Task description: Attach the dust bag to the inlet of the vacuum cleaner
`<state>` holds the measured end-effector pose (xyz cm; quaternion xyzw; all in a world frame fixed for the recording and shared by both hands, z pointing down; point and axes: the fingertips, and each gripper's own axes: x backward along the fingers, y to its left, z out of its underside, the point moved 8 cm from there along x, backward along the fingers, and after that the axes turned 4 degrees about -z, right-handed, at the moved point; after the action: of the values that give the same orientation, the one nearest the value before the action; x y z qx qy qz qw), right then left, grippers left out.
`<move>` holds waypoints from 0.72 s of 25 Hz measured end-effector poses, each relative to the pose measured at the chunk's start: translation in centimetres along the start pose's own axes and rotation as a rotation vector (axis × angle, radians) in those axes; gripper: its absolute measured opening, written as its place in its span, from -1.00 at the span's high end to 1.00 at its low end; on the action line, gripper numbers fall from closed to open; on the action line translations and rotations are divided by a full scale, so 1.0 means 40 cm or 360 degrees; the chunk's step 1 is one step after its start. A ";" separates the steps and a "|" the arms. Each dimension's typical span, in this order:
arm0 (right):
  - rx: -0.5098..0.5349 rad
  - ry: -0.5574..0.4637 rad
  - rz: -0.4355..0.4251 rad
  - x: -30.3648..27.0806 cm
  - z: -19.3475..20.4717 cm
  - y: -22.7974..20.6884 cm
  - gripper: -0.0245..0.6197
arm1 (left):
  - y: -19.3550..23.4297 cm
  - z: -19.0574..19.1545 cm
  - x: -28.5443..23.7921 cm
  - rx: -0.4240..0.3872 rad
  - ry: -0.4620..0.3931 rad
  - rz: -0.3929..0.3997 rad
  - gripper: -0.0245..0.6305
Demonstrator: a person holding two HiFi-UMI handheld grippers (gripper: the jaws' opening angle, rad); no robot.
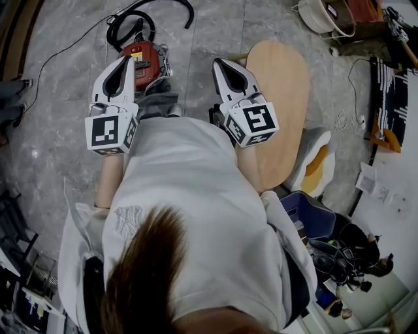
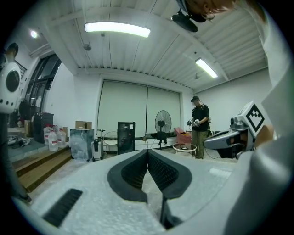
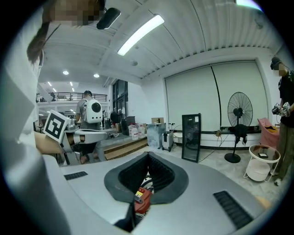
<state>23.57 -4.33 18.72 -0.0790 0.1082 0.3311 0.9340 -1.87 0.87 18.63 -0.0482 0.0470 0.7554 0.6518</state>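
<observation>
The red vacuum cleaner (image 1: 142,60) sits on the grey stone floor, its black hose (image 1: 147,13) coiled behind it. My left gripper (image 1: 128,59) is held level above its left side, jaws shut and empty. My right gripper (image 1: 217,62) hovers to the right of the vacuum, also shut and empty. In the right gripper view the red vacuum cleaner (image 3: 142,198) shows low behind the closed jaws. A grey fabric shape (image 1: 157,103) lies between the grippers; I cannot tell whether it is the dust bag. The left gripper view shows only the room beyond its shut jaws.
A light wooden oval tabletop (image 1: 281,78) stands just right of the right gripper. A thin cable (image 1: 59,49) trails over the floor at left. Bags and boxes (image 1: 346,19) crowd the top right. Far off, another person (image 2: 200,128) stands by a fan (image 2: 162,123).
</observation>
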 end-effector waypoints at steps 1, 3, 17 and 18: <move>0.0003 0.0005 0.0000 0.001 0.002 0.003 0.92 | -0.002 0.000 0.003 -0.0006 0.0001 0.0000 0.87; 0.0005 0.0012 -0.0001 0.005 0.004 0.008 0.92 | -0.007 -0.002 0.009 -0.0017 -0.0003 -0.0005 0.87; 0.0015 0.0024 -0.0001 0.014 0.015 0.022 0.92 | -0.048 0.015 0.035 -0.0018 0.0007 0.0079 0.87; 0.0015 0.0024 -0.0003 0.015 0.014 0.024 0.92 | -0.052 0.013 0.037 -0.0018 0.0008 0.0080 0.87</move>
<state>23.51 -3.09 19.03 -0.0772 0.1169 0.3290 0.9339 -0.05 2.70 18.94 -0.0527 0.0455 0.7717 0.6322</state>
